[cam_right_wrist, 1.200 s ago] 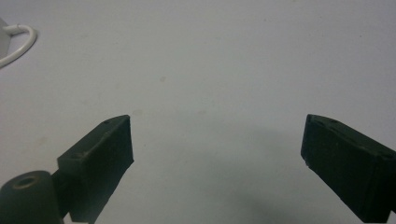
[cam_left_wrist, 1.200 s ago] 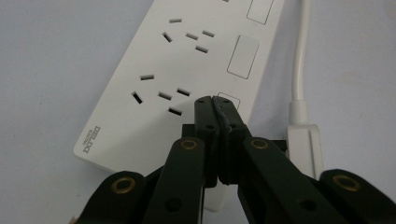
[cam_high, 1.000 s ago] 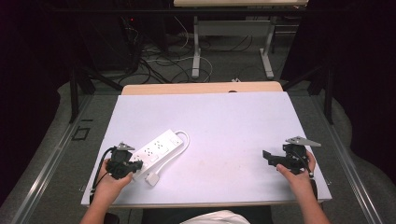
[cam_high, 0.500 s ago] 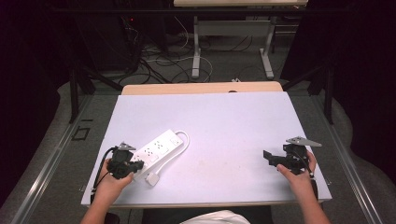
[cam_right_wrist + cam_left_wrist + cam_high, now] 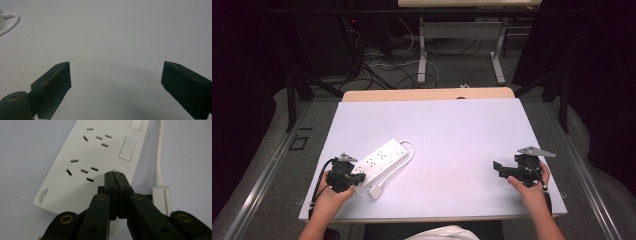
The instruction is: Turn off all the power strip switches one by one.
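While both forearms reach in over the white worktop [image 5: 452, 135], the left hand-held gripper [image 5: 115, 175], jaws pressed together, tips a white power strip [image 5: 379, 161] at front left; the right hand-held gripper [image 5: 116, 82] hovers front right, jaws wide apart.

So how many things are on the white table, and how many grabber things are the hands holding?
Power strip with its cord and plug, lying on the table: 1
Grippers: 2, the left gripper shut with its tip over the strip, and the right gripper open over bare table
Total: 3
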Available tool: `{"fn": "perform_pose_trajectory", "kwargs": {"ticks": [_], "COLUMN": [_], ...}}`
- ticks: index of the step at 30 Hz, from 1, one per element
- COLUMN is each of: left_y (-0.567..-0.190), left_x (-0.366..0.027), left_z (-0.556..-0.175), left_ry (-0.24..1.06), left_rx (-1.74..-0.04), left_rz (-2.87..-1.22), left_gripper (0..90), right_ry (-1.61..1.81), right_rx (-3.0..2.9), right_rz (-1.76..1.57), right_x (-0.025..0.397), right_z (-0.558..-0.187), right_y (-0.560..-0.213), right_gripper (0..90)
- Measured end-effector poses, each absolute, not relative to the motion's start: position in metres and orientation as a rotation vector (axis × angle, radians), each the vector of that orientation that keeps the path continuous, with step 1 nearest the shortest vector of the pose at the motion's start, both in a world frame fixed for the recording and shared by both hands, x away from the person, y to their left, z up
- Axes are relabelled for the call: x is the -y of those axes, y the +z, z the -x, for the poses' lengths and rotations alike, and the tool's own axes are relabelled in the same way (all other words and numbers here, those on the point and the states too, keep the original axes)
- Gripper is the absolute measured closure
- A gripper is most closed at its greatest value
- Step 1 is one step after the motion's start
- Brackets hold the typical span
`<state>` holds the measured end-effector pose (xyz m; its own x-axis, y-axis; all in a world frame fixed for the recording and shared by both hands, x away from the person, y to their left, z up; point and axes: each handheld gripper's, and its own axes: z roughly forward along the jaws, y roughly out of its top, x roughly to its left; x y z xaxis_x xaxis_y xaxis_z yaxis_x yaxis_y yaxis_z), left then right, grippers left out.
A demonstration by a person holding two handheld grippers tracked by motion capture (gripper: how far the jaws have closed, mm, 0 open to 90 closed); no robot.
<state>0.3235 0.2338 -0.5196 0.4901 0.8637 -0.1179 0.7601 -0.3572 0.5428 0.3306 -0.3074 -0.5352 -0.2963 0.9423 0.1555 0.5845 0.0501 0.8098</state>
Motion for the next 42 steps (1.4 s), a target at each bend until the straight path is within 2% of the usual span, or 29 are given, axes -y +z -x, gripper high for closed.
{"fn": "perform_pose_trajectory", "kwargs": {"ticks": [9,25,33,37,42], "left_y": [-0.52,-0.514,-0.513,-0.514,-0.516], "left_x": [-0.23,-0.237,-0.239,-0.24,-0.243], "left_z": [-0.322,-0.322,-0.321,-0.322,-0.324], "left_ry": [0.286,0.359,0.384,0.412,0.404], "left_rx": [-1.35,-1.309,-1.314,-1.304,-1.296], "left_rz": [-2.193,-2.141,-2.054,-2.046,-1.982], "left_gripper": [88.8,75.9,65.9,56.2,48.8], "right_ry": [1.141,1.139,1.139,1.138,1.137], "right_rx": [-1.931,-1.933,-1.93,-1.93,-1.93], "right_rz": [-1.524,-1.526,-1.532,-1.532,-1.533], "right_x": [0.309,0.31,0.31,0.31,0.311], "right_z": [-0.331,-0.33,-0.33,-0.33,-0.33], "right_y": [-0.535,-0.535,-0.535,-0.535,-0.535], "right_gripper": [8.6,8.7,8.7,8.6,8.6]}}
